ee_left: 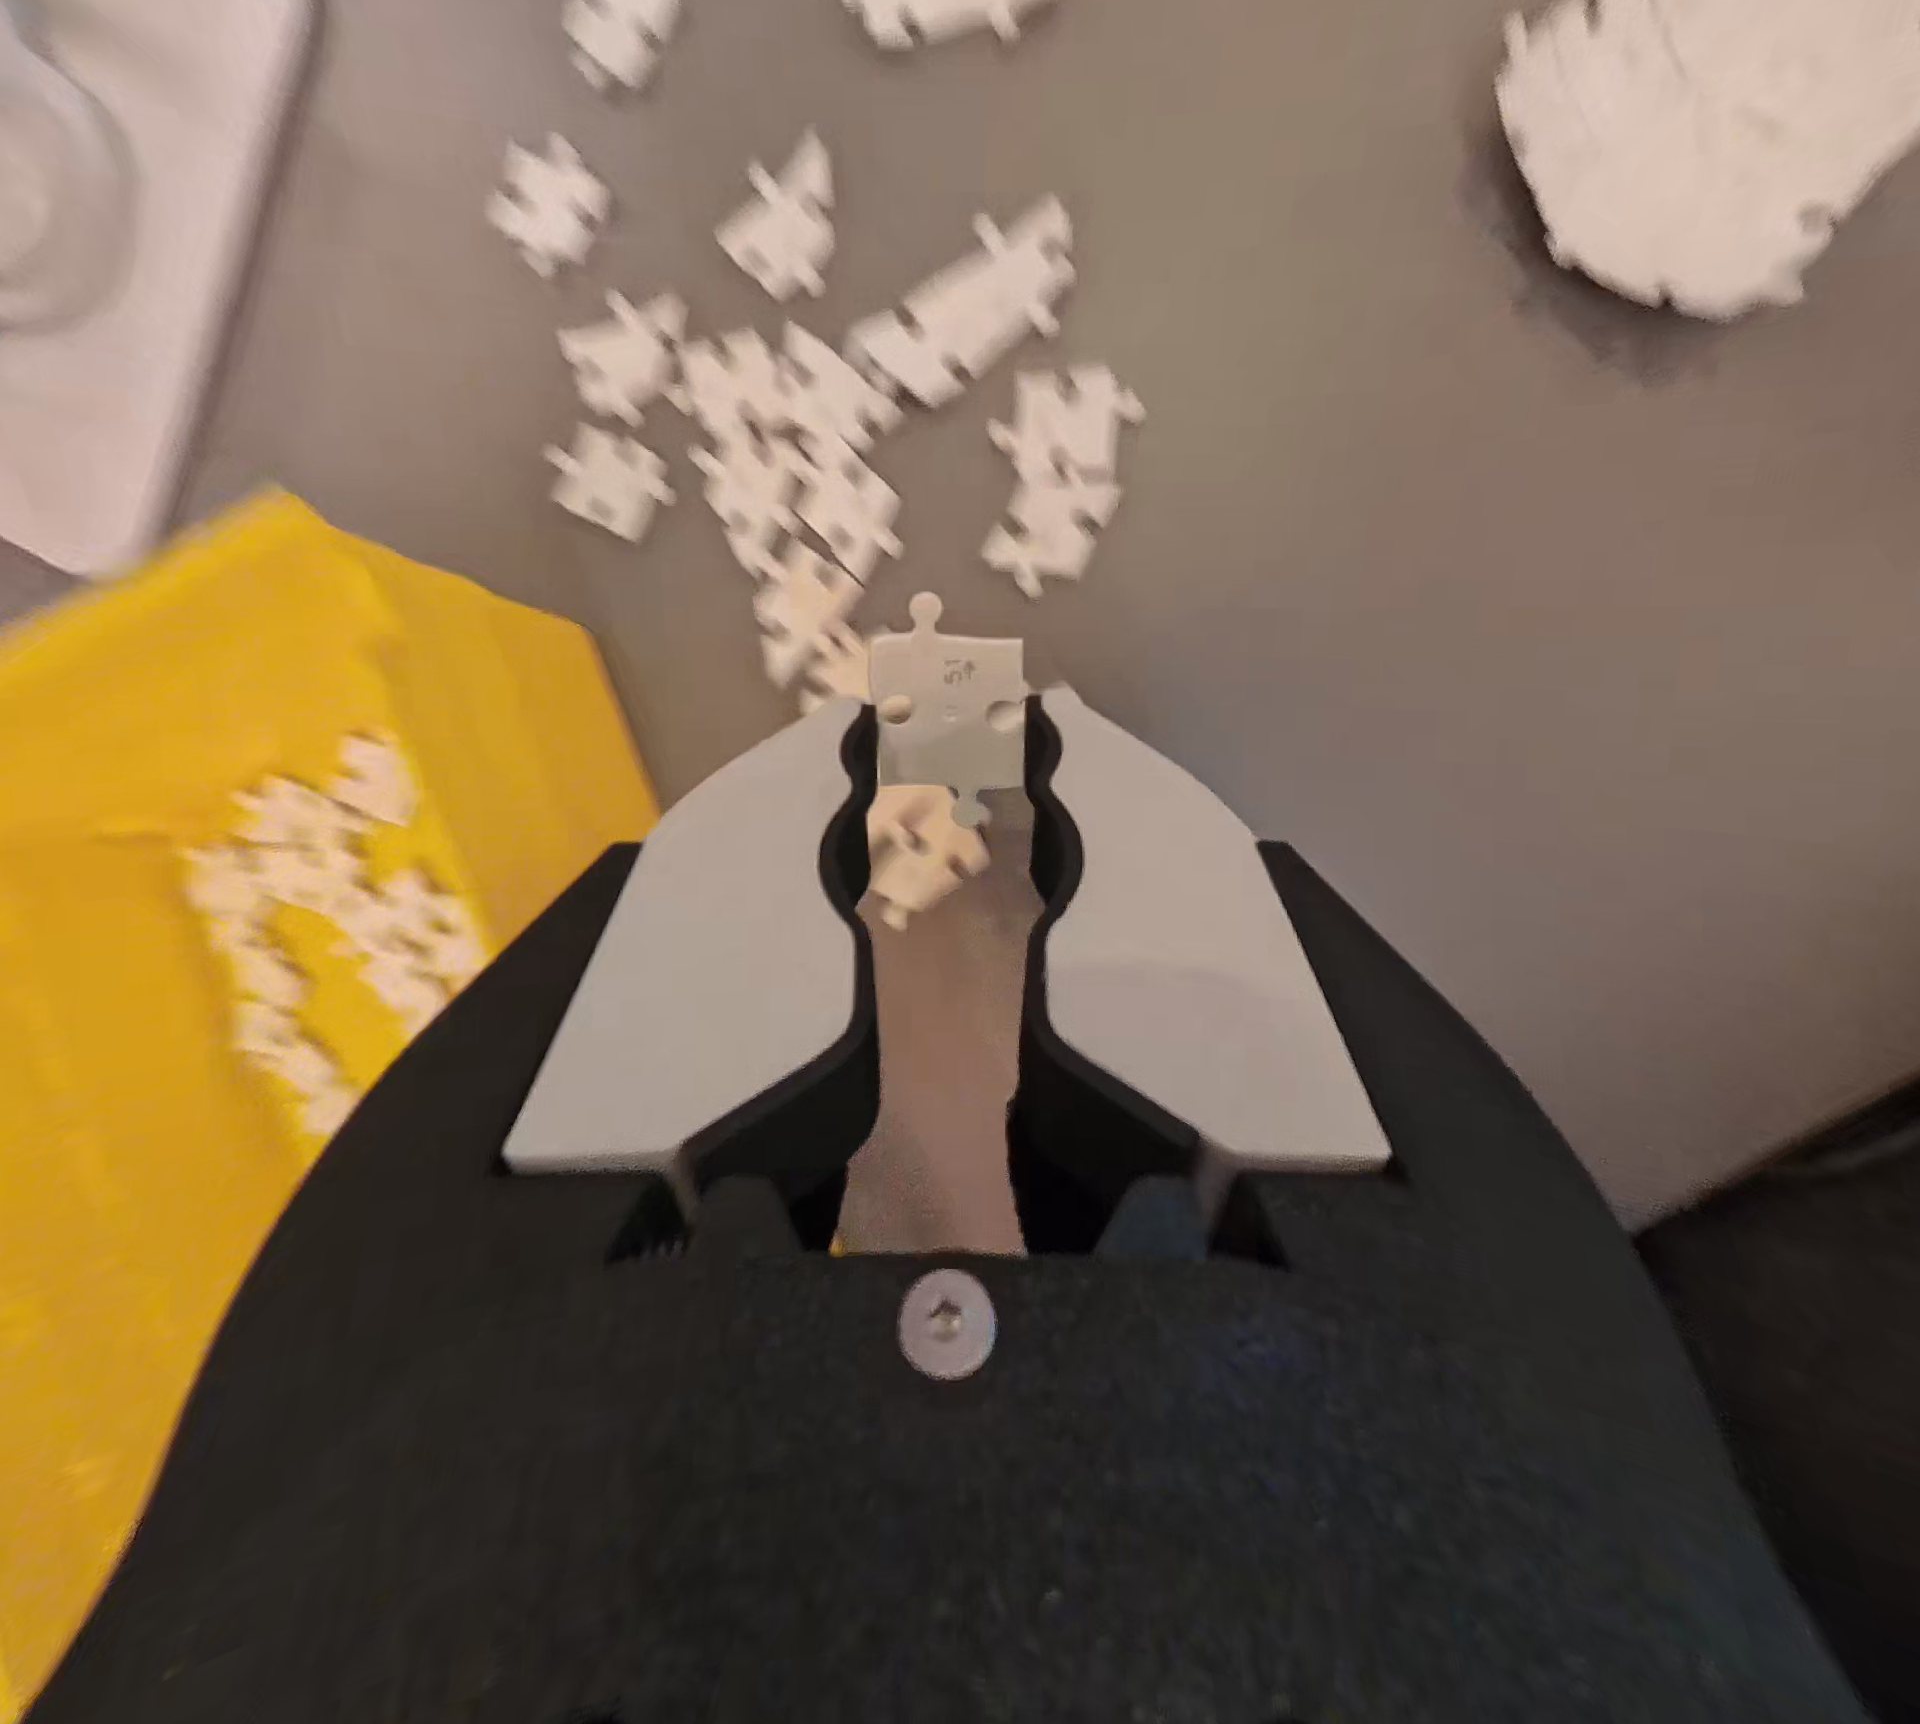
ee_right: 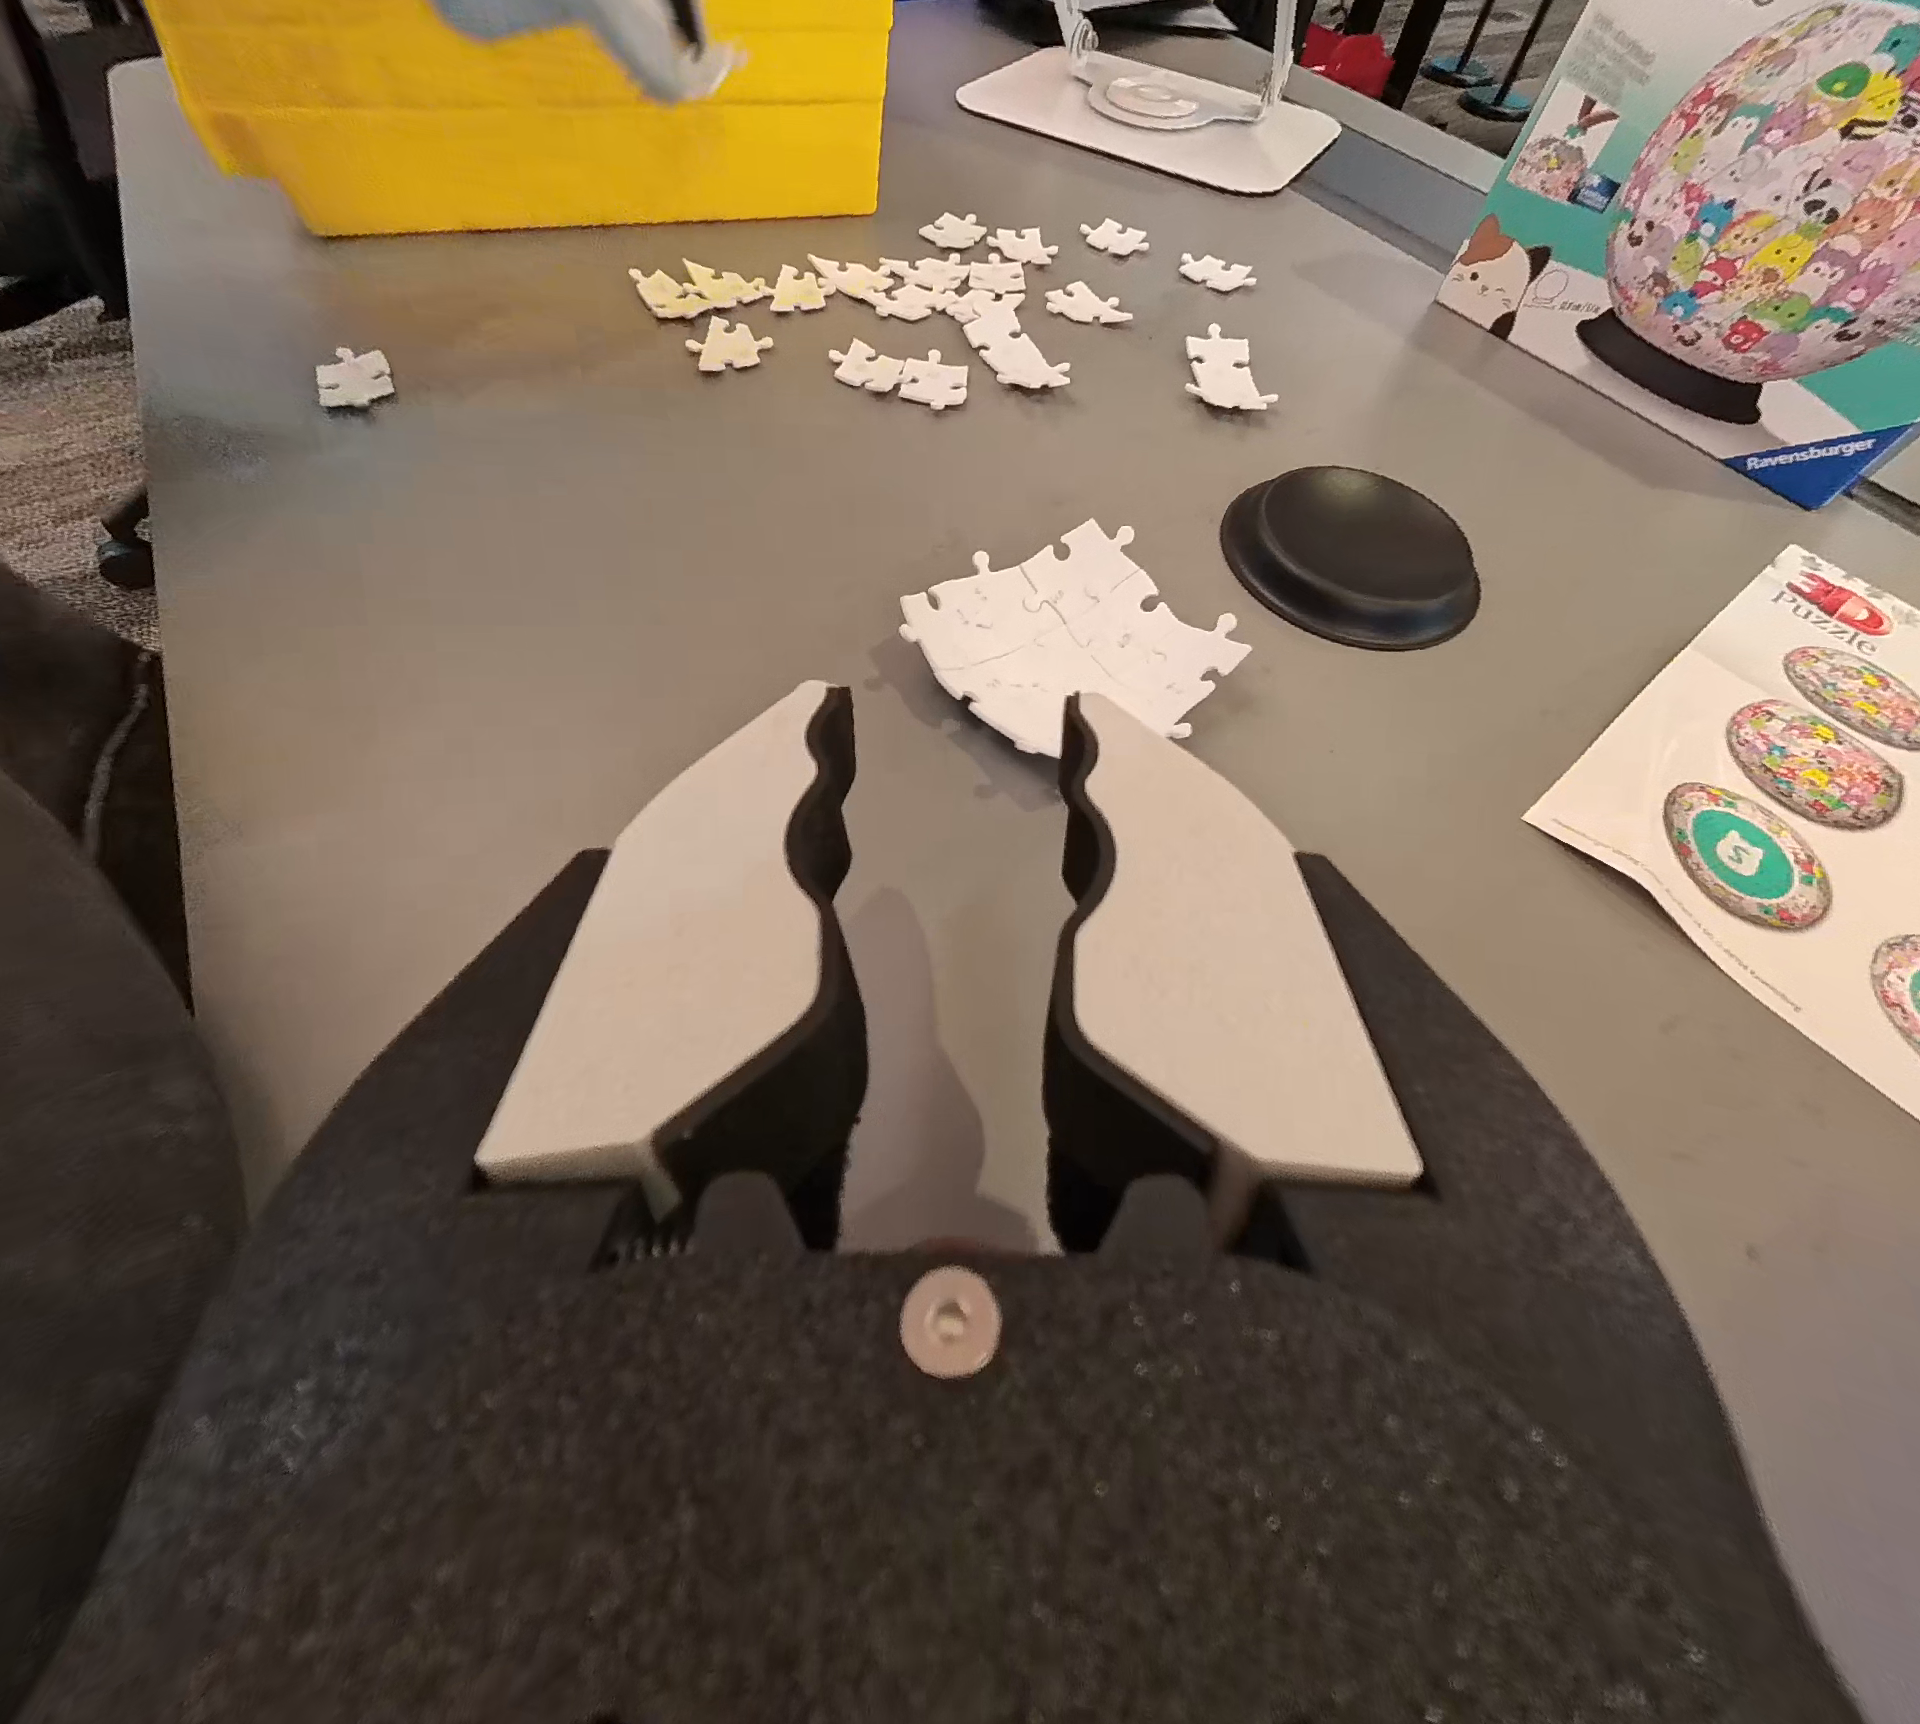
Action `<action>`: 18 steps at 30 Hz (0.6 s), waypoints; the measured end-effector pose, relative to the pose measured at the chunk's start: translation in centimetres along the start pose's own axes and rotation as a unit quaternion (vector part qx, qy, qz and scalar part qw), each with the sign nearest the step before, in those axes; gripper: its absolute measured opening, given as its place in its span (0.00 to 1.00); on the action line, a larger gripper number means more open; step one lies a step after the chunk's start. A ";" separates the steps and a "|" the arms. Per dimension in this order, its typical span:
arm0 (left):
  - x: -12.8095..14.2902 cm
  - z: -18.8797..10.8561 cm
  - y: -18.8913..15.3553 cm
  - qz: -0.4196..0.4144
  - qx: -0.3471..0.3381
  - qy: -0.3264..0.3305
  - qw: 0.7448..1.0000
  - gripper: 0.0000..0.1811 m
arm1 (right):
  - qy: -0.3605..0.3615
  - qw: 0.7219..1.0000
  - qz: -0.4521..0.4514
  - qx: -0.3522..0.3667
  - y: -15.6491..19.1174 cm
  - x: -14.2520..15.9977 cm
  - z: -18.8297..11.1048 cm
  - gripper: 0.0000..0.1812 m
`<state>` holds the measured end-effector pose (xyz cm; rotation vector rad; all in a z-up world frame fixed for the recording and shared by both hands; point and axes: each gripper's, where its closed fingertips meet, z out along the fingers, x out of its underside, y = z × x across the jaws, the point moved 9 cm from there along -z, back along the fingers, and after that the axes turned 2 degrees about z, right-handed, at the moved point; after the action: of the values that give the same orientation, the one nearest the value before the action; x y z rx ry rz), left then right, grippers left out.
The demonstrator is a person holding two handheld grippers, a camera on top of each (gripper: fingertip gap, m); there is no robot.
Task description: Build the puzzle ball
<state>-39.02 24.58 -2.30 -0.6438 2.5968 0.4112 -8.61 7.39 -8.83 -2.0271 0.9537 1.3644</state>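
Note:
My left gripper (ee_left: 951, 718) is shut on a white puzzle piece (ee_left: 948, 698), held in the air above the scattered loose pieces (ee_left: 790, 427); that view is blurred. It also shows high at the far left in the right wrist view (ee_right: 691, 69), in front of the yellow bin. My right gripper (ee_right: 956, 718) is open and empty, low over the table, just short of the curved joined section of white pieces (ee_right: 1070, 635). The same section lies at the upper right in the left wrist view (ee_left: 1714, 116). Loose pieces (ee_right: 935, 303) lie farther back.
A yellow bin (ee_right: 582, 136) with pieces in it stands at the back left (ee_left: 208, 791). A black round stand (ee_right: 1351, 557) sits right of the joined section. The puzzle box (ee_right: 1714, 168) and an instruction sheet (ee_right: 1766, 791) are on the right. A white holder base (ee_right: 1143, 116) stands behind. About 25 centimeters separates my left fingertips from my right.

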 end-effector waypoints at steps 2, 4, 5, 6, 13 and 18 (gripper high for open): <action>-3.0 -0.1 1.8 0.013 -0.002 -0.005 1.000 0.14 | -0.003 1.000 0.003 0.001 -0.1 0.0 -0.1 0.21; -5.9 0.9 3.3 0.036 0.006 -0.002 0.999 0.14 | -0.002 1.000 0.005 0.001 -0.2 0.0 -0.1 0.21; -7.2 1.7 4.1 0.051 0.000 -0.005 0.999 0.14 | -0.002 1.000 0.004 0.001 -0.1 0.0 -0.1 0.21; -8.2 2.8 4.7 0.066 0.005 0.005 0.998 0.15 | -0.003 1.000 0.003 0.001 -0.1 -0.1 -0.2 0.21; -10.5 10.7 10.4 0.071 -0.026 0.168 0.983 0.15 | -0.002 1.000 -0.004 0.002 0.1 -0.2 -0.3 0.21; -10.5 13.7 11.3 0.036 0.004 0.193 0.981 0.14 | -0.001 1.000 -0.001 0.002 0.0 -0.1 -0.3 0.21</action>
<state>-31.64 43.21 -7.12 -0.6861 2.9942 0.3244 -8.45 7.21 -8.60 -2.0221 0.9514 1.3620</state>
